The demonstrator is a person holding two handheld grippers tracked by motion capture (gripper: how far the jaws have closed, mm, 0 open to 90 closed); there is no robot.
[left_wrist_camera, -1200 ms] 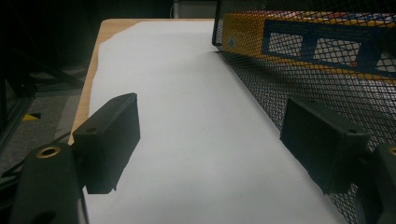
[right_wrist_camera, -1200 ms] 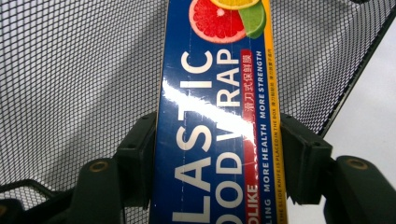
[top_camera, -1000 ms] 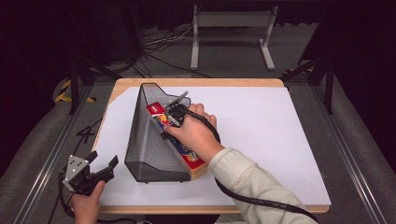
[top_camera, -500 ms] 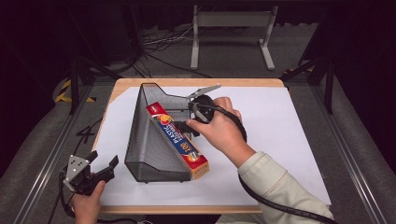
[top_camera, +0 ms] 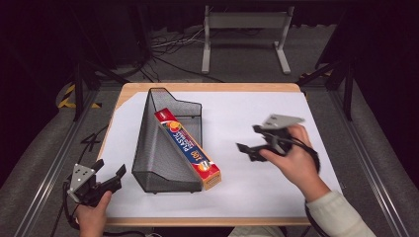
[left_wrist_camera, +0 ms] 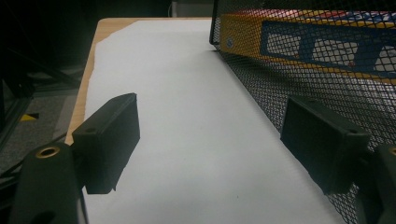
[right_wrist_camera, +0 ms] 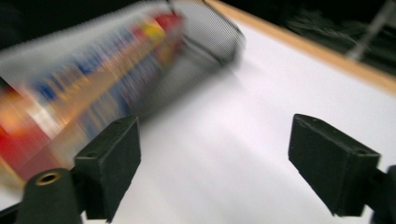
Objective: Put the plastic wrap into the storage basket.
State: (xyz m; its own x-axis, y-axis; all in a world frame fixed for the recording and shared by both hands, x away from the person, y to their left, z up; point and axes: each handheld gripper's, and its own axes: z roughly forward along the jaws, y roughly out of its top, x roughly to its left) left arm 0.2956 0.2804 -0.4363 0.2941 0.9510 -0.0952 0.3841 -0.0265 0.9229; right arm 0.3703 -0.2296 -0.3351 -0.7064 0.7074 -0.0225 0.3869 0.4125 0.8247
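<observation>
White paper covers the wooden table (top_camera: 291,88), and on it stands a black mesh file holder (top_camera: 157,153) with a long plastic-wrap box (top_camera: 188,148) lying slanted inside it, one end poking out at the near opening. The placing step is judged done: the right gripper (top_camera: 249,140) is held above bare paper to the right, jaws spread and empty, whereas half a second ago it was seen right at the box's far end. The left gripper (top_camera: 109,174) is parked at the near left corner, jaws likewise apart, unchanged from before. Next, only a retreat or a small nudge to seat the box seems called for
</observation>
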